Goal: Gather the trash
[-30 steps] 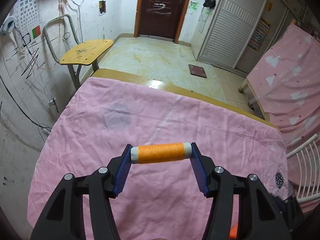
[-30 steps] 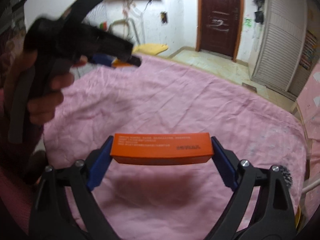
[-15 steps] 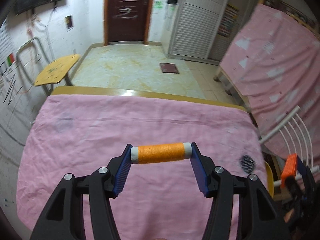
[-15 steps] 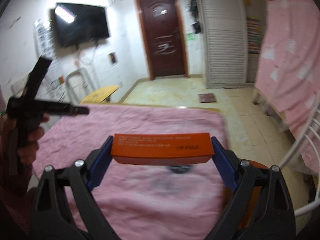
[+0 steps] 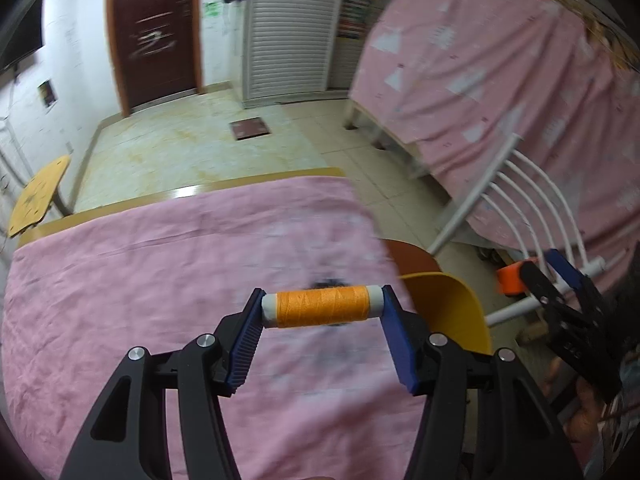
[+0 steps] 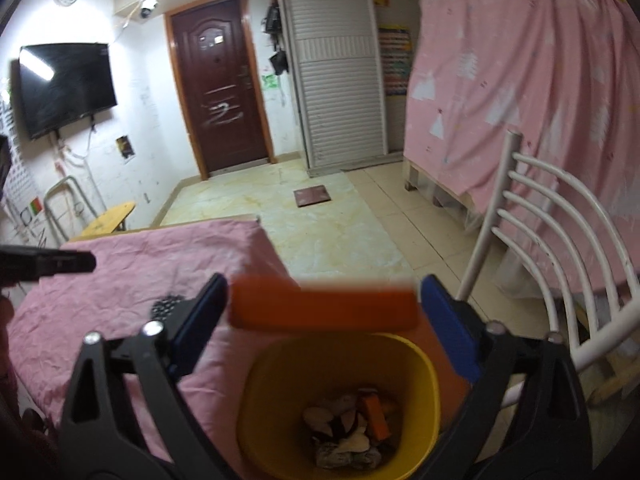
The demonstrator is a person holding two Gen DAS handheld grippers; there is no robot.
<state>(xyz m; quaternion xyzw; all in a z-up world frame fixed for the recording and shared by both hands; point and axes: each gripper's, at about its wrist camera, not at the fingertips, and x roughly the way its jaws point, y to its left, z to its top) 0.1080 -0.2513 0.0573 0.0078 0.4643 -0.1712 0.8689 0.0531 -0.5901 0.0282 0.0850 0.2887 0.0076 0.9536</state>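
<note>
in the left wrist view the left gripper (image 5: 322, 306) is clamping an orange spool (image 5: 322, 306) end to end over the pink cloth (image 5: 120, 280), with the yellow bin (image 5: 448, 312) just beside the table's right edge. in the right wrist view the right gripper (image 6: 322, 310) is holding an orange box (image 6: 322, 308), blurred, between wide jaws above the bin (image 6: 256, 400), which is already holding scraps. this is looking like the drop step, so the next move is calling for parting the jaws over the opening, then bringing the spool across.
</note>
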